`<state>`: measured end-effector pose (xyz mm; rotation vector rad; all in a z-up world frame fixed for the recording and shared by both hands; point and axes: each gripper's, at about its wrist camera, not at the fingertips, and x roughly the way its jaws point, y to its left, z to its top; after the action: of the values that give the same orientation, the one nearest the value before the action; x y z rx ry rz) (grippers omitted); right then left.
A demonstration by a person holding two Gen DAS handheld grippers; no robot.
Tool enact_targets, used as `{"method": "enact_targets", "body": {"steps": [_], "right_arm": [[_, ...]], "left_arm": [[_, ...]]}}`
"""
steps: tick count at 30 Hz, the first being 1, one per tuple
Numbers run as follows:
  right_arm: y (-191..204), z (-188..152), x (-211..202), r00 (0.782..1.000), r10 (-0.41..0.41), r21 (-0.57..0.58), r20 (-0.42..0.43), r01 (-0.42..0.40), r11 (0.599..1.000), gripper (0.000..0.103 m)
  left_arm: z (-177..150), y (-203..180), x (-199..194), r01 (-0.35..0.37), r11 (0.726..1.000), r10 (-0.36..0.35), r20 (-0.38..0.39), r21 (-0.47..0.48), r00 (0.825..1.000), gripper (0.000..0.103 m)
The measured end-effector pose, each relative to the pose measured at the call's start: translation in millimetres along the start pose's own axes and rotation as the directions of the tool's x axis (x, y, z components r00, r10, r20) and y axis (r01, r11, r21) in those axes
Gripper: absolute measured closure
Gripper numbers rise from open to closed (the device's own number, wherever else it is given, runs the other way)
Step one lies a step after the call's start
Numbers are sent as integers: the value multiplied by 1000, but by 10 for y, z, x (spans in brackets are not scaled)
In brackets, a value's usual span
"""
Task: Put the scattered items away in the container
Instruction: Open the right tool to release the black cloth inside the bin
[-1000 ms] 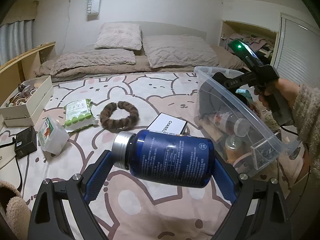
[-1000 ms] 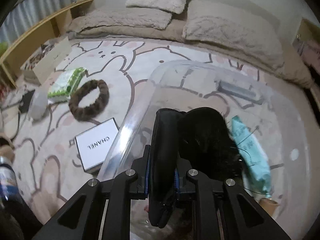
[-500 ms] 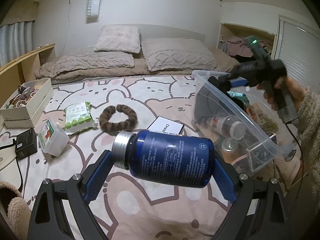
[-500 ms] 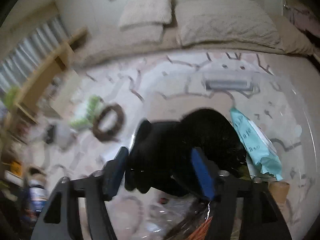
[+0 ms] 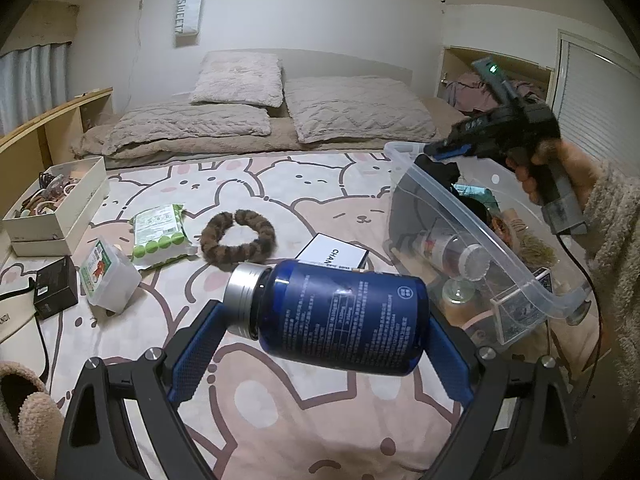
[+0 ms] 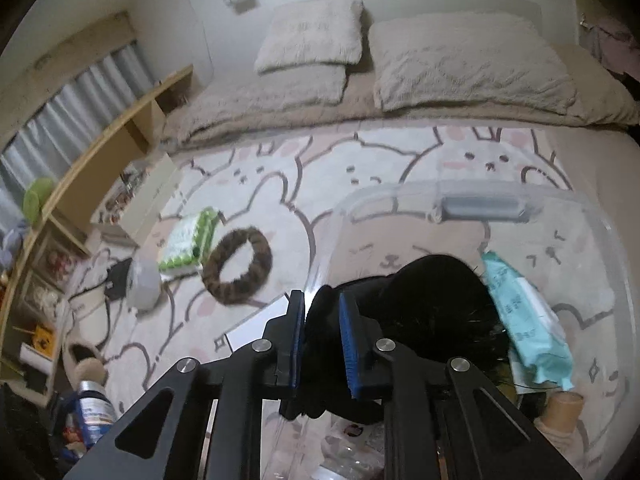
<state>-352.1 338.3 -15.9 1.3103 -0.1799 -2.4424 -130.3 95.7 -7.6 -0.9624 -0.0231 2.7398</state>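
My left gripper (image 5: 322, 316) is shut on a dark blue bottle (image 5: 360, 320) with a silver cap, held sideways above the bedspread. To its right stands the clear plastic container (image 5: 440, 200). A hand holds my right gripper (image 5: 444, 148) over the container's far end. In the right wrist view the right gripper (image 6: 322, 320) has its jaws closing, and a black pouch (image 6: 324, 304) sits pinched between the blue pads above the container (image 6: 480, 190). A brown furry scrunchie (image 5: 238, 236), a green pack (image 5: 160, 236) and a white box (image 5: 332, 254) lie scattered on the bed.
Inside the container are bottles, a teal pack (image 6: 524, 320) and a black fuzzy item. A small white tub (image 5: 106, 276), a black box (image 5: 54, 286) and an open white box of accessories (image 5: 56, 208) lie at the left. Pillows line the headboard.
The right gripper spread its jaws around the black pouch, then narrowed them on it again, and rose a little while rolling. The left gripper and its bottle stayed put.
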Motion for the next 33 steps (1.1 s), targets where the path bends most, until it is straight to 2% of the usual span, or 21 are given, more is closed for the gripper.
{"method": "enact_targets", "body": {"steps": [2, 5, 9, 11, 15, 17, 19, 22, 24, 25, 28, 30, 31, 32, 33], "right_arm": [[-17, -48, 78, 999, 11, 2, -37, -11, 1000, 86], [-73, -89, 55, 999, 16, 15, -34, -15, 1000, 85], [-154, -182, 139, 996, -18, 20, -92, 20, 1000, 85], [-166, -240, 143, 995, -6, 17, -102, 7, 1000, 85], [-236, -225, -59, 997, 60, 47, -48, -58, 997, 85], [-221, -228, -223, 998, 64, -9, -6, -64, 998, 85], [-207, -250, -377, 999, 14, -83, 37, -11, 996, 85], [-176, -306, -535, 991, -111, -215, 75, 125, 969, 85], [-157, -392, -540, 975, -213, -317, 60, 221, 922, 85], [-155, -436, -533, 969, -240, -352, 56, 244, 904, 85], [-120, -606, -526, 961, -268, -449, 70, 270, 852, 85], [-75, -690, -523, 955, -283, -496, 90, 290, 818, 70], [-58, -719, -525, 953, -284, -512, 101, 295, 807, 44], [-39, -740, -537, 953, -280, -524, 115, 297, 798, 34], [-19, -750, -555, 953, -274, -534, 127, 298, 791, 34]], "left_arm": [[-8, 21, -11, -3, 1000, 3, 1, -3, 1000, 8], [-12, 42, -5, -5, 1000, 5, -1, -8, 1000, 8], [-15, 20, 6, 4, 1000, -4, -3, -7, 1000, 8], [-9, -1, 11, 11, 1000, -11, -4, -3, 1000, 8], [38, -58, 25, 25, 1000, -25, -5, 8, 1000, 8], [74, -90, 36, 36, 999, -36, -3, 16, 999, 8], [124, -132, 56, 43, 999, -43, 0, 24, 999, 8], [214, -196, 90, 68, 997, -68, 8, 27, 998, 8], [279, -252, 120, 96, 995, -96, 10, 30, 995, 8], [319, -289, 138, 111, 993, -111, 11, 35, 994, 8], [462, -414, 198, 137, 989, -138, 19, 54, 990, 8], [552, -491, 241, 152, 987, -154, 19, 61, 988, 8], [603, -536, 266, 163, 985, -164, 19, 65, 986, 8], [646, -571, 285, 171, 983, -173, 19, 69, 985, 8], [685, -602, 301, 177, 982, -179, 19, 72, 984, 8]]}}
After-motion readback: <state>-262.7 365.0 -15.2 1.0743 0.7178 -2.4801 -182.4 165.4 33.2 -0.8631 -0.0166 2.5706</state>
